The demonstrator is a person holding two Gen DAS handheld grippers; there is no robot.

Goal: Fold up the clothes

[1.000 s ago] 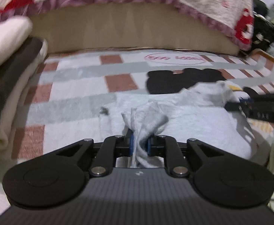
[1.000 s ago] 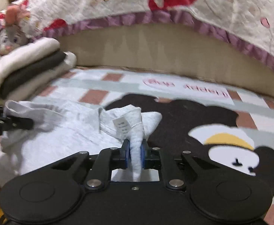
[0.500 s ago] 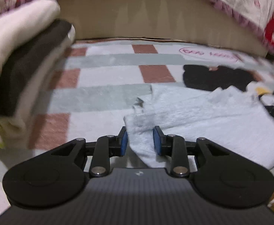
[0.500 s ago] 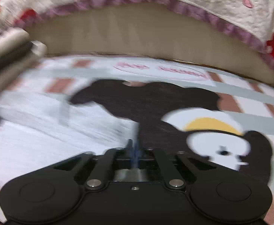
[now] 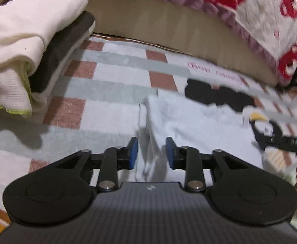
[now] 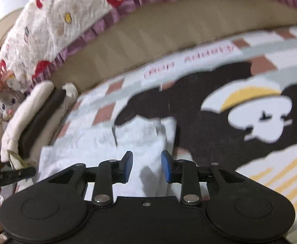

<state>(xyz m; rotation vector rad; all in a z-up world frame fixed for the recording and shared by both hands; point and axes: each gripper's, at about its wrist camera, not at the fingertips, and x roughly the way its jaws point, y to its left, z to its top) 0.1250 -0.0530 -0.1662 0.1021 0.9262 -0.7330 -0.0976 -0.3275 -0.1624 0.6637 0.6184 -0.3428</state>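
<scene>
**Both grippers spread over the folded grey garment**

The left gripper (image 5: 151,152) has its blue-padded fingers (image 5: 133,152) parted wide, gripping nothing. A loose edge of the light grey garment (image 5: 199,126) lies in the gap between them, but neither pad presses on it. The right gripper (image 6: 147,165) is spread just as wide, also empty, with the garment's other end (image 6: 148,140) lying under and between its pads.

The garment lies flat on the rug (image 5: 118,75), a checked mat of white, grey-green and brick-red squares with a large black cartoon bear (image 6: 209,101) printed on it. In the right wrist view a white care label (image 6: 148,129) shows on the cloth's far edge, where the fabric overlaps the black print. The pictures are blurred, so the fold lines cannot be read clearly.

Toward the rug's left edge stands a stack of folded clothes (image 5: 26,46): a cream piece on top, a dark one beneath it, pale layers below. A grey plush toy (image 6: 6,105) sits behind the stack. Along the rug's far edge runs a beige bed base (image 5: 168,24), with a white quilt (image 5: 260,10) bearing red figures and a purple frill hanging over it.

Each gripper shows dimly at the edge of the other's view, well apart across the garment.
</scene>
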